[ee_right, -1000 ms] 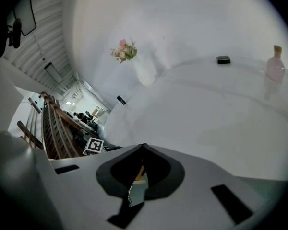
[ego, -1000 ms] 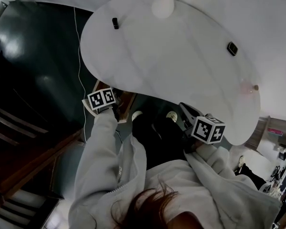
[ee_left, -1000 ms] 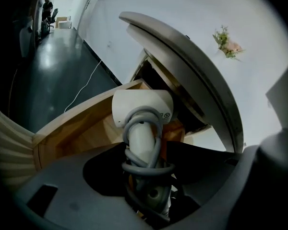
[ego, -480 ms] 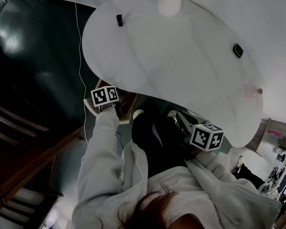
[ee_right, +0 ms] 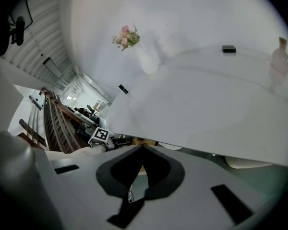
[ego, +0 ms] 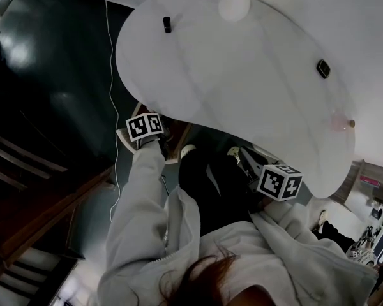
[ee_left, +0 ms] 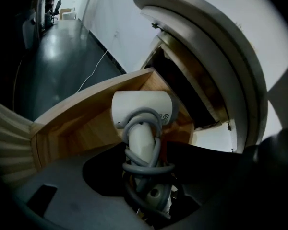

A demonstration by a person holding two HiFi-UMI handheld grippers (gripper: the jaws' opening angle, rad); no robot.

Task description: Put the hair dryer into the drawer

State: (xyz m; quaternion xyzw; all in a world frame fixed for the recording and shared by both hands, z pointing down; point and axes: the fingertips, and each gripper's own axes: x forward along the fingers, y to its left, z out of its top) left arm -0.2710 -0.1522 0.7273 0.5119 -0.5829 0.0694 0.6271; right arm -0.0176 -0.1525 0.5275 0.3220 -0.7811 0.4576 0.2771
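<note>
The cord-wrapped hair dryer (ee_left: 143, 110) is being gripped by its handle in the left hand-held gripper (ee_left: 145, 174) over the open drawer (ee_left: 86, 123) beneath the worktop (ego: 242, 75), while the right hand-held gripper (ee_right: 143, 147) is being held closed, empty.

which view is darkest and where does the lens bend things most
Head view is darkest: floor very dark, white table pale and flat. Left gripper view bends most: the table edge bows into an arc, corners go black, yet the hair dryer is sharp. Right gripper view is brightest, evenly lit, with curved walls.
</note>
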